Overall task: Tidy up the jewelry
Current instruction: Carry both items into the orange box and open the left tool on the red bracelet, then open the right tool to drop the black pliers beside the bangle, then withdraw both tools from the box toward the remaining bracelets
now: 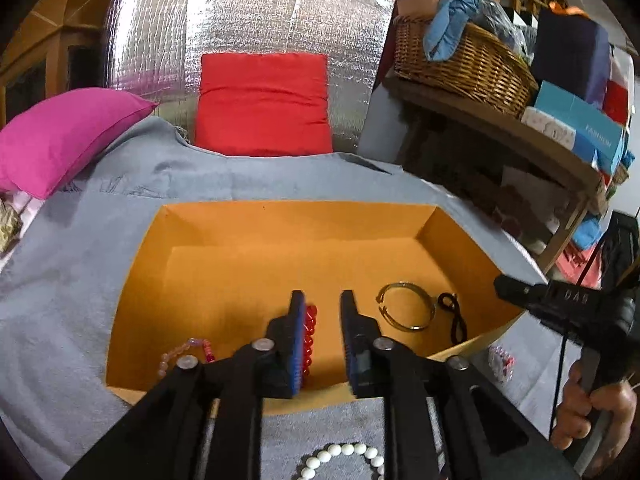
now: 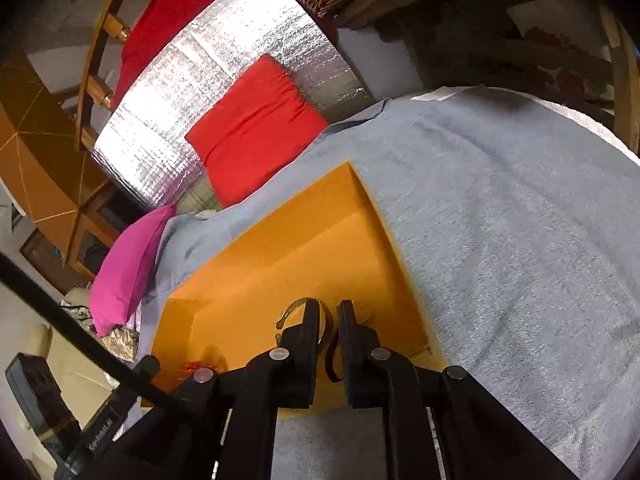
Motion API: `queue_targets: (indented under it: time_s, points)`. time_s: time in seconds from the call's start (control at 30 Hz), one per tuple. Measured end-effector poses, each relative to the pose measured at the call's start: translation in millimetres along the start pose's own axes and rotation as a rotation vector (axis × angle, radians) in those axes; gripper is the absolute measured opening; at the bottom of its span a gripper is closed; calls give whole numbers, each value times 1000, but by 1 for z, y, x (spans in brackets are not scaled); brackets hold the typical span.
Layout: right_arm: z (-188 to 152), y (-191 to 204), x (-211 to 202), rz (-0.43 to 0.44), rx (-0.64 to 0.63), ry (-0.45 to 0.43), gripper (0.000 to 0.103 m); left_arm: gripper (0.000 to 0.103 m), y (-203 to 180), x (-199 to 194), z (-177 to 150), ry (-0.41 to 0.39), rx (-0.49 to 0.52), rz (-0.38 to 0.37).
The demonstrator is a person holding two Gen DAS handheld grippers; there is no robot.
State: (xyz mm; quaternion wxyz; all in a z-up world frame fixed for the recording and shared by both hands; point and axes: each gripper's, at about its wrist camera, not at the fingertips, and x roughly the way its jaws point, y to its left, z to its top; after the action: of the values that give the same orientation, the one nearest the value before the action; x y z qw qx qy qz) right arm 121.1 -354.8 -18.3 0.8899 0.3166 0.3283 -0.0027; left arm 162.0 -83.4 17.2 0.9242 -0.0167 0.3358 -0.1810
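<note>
An orange open box (image 1: pixel 224 224) lies on the grey cloth. Inside it are a gold bangle (image 1: pixel 406 306), a black cord (image 1: pixel 454 316), a pink bead bracelet (image 1: pixel 188 350) and a red bead bracelet (image 1: pixel 310 334). My left gripper (image 1: pixel 322 300) is open over the box's near side, the red beads beside its left finger. A white bead bracelet (image 1: pixel 344 456) lies on the cloth under it. My right gripper (image 2: pixel 328 308) is open above the box (image 2: pixel 280 248), the gold bangle (image 2: pixel 292 308) just beyond its fingers. The red beads (image 2: pixel 198 366) show at left.
A red cushion (image 1: pixel 264 104) and a pink pillow (image 1: pixel 60 140) lie behind the box against a silver foil panel (image 1: pixel 248 20). A wicker basket (image 1: pixel 460 60) and boxes stand on a wooden shelf at right. A small beaded piece (image 1: pixel 502 362) lies on the cloth right of the box.
</note>
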Motion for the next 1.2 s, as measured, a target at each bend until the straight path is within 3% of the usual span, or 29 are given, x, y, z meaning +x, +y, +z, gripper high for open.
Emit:
queue_targets:
  time_s: [0.1,0.17,0.23,0.43,0.53,0.6,0.63,0.83,1.1,1.2]
  points:
    - [1,0,-6,7,2,-9,12,40,-4,-8,-2,-9,15,28]
    - [1,2,-12,11,-7,-18,12,59,-7,-15,-2,-14,30,53]
    - [1,3,-18,11,-18,-21,12,65,-9,-24,-5,-20,33,83]
    - [-6,10,-29,7,-50,10,13,72,-5,-35,-18,53,24,144]
    - [-12,13,-34,7,-62,42,26,72,-1,-40,-32,105,30,185]
    - [-16,14,-36,-2,-64,63,47,72,-1,-46,-44,126,43,214]
    - [-19,15,-38,-7,-60,70,51,72,-2,-49,-49,132,48,222]
    - [-35,24,-52,-5,-93,102,53,75,-12,-72,-65,117,30,287]
    - [-75,38,-84,-137,-262,163,52,77,-15,-101,-84,85,50,371]
    - [-92,43,-98,-143,-328,185,53,77,-12,-106,-85,74,56,381]
